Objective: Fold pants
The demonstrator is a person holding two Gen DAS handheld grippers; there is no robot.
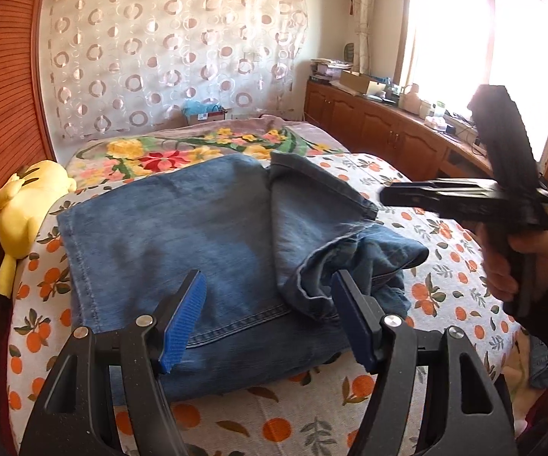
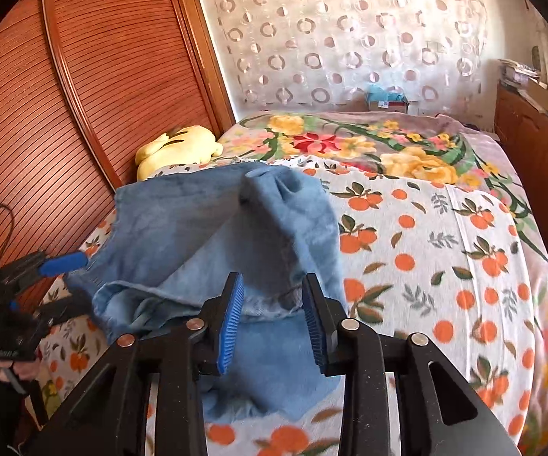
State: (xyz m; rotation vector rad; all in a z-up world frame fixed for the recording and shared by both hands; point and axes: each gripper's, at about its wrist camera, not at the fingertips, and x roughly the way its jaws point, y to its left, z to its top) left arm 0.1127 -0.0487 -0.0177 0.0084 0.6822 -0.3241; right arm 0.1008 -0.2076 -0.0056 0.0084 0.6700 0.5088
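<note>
Fingers [image 1: 182,326] gape; only right view shows wardrobe [image 2: 84,87].

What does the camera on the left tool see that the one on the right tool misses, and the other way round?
Only the left wrist view shows the bright window and the cluttered top of the wooden cabinet, plus the right gripper from the side with the hand holding it.

Only the right wrist view shows the broad brown slatted wardrobe door and the left gripper's blue finger from outside.

Both show the blue denim pants part-folded on the orange-print bedsheet, the yellow plush toy and the circle-pattern curtain.
</note>
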